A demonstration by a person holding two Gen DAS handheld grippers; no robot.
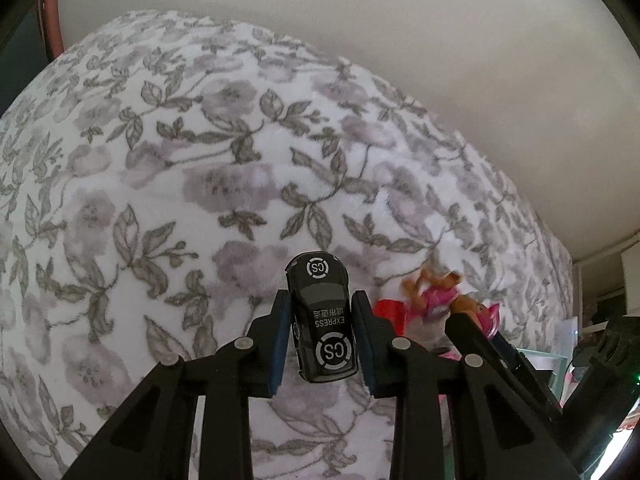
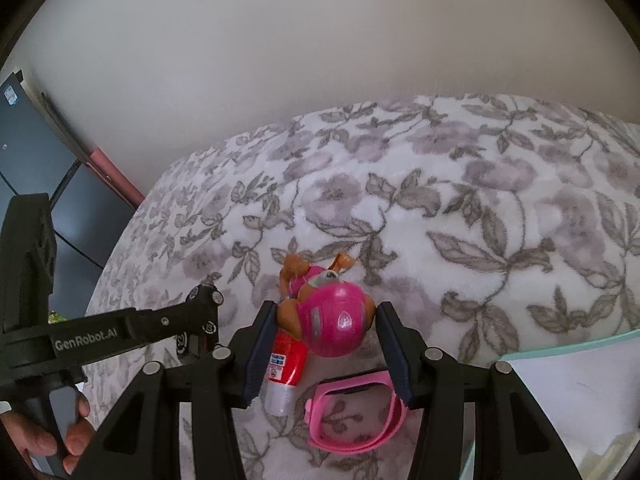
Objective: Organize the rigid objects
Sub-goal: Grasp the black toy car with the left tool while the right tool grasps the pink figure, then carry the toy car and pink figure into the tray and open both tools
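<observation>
Floral blanket (image 1: 200,160) w/ plain wall behind: we've got the black toy car (image 1: 322,320) clamped in the left gripper (image 1: 322,324), and the right gripper (image 2: 326,340) is closed on the pink-helmet pup figure (image 2: 328,316). Both look mid-pickup; next we need a drop spot, prob. carrying them w/o tilting.

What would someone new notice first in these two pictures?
The black toy car, marked CS and EXPRESS, clamped between the left gripper fingers above the floral blanket. Next, the pink-helmeted toy pup between the right gripper fingers, with a red bottle and pink band below it.
</observation>
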